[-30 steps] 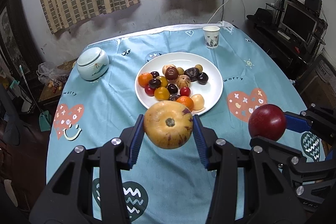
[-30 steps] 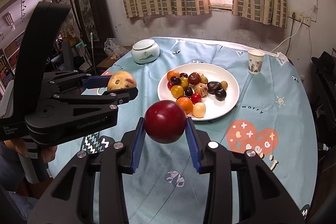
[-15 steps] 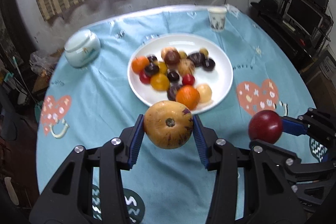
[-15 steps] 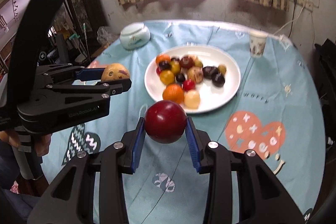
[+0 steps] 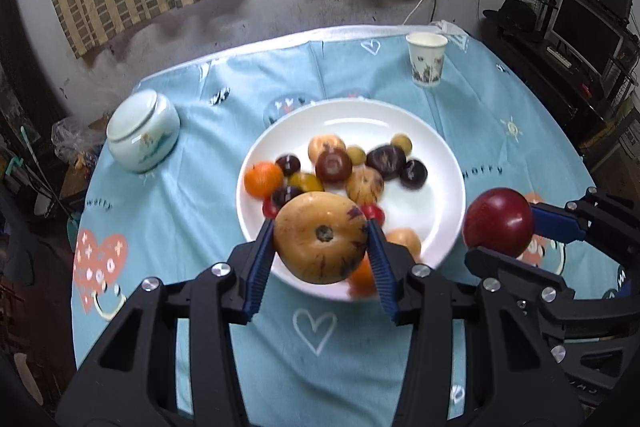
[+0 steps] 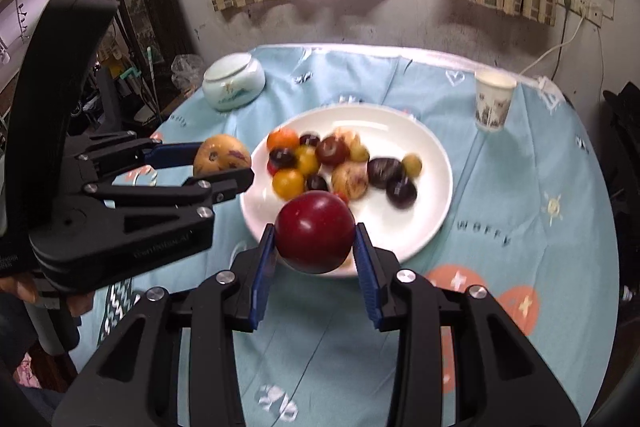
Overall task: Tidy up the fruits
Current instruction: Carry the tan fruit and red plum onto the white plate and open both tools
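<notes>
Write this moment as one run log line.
left gripper: holds yellow fruit | right gripper: holds red fruit | both near plate

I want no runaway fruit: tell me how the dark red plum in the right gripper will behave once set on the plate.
The dark red plum looks round and glossy, so it will probably roll on the smooth white plate unless nestled against other fruit. Its shiny skin may slip between the right gripper pads. It looks firm, though a hard squeeze could bruise it.

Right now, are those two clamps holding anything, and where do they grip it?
Left gripper: round yellow-tan fruit, pinched at its sides. Right gripper: round dark red fruit, likewise.
</notes>
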Motion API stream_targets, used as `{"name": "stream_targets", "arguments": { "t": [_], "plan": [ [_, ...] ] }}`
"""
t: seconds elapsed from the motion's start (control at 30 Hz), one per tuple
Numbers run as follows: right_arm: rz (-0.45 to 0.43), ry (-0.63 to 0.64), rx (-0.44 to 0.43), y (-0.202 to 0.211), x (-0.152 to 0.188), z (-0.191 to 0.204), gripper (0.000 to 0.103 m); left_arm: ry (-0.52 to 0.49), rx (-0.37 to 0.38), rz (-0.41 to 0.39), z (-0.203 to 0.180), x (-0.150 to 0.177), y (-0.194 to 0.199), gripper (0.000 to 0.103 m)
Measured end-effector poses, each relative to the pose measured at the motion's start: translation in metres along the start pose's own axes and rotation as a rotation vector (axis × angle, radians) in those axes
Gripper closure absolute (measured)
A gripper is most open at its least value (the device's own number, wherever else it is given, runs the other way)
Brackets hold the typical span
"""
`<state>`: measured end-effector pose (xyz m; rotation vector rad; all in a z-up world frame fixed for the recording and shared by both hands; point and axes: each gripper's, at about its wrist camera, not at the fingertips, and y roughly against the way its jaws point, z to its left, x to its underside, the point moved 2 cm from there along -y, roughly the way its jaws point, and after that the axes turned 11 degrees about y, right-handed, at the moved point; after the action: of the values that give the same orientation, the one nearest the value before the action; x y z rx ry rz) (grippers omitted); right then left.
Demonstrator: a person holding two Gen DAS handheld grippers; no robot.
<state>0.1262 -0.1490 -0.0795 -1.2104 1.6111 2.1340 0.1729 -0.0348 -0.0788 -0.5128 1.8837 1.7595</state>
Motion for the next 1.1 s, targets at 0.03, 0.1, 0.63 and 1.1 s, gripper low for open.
{"name": "stream_targets", "arguments": {
  "t": [0.03,0.1,0.63,1.1],
  "plan": [
    [-0.006,-0.002,0.002,-0.002,-0.005,-0.003,0.064,0.001,-0.006,-0.006,0.000,-0.006,-0.003,0.056],
    [-0.013,-0.006,0.008,-0.009,-0.015,-0.011,0.064,-0.004,-0.010,-0.008,-0.002,-0.013,-0.010,0.056],
    [-0.006,-0.053,0.015,-0.049,-0.036,-0.045,0.064,0.000,-0.042,0.000,0.003,-0.032,-0.050,0.056],
    [0.055,-0.040,0.051,-0.077,-0.034,-0.051,0.064,0.003,-0.047,0.010,0.007,-0.033,-0.062,0.055]
  ]
}}
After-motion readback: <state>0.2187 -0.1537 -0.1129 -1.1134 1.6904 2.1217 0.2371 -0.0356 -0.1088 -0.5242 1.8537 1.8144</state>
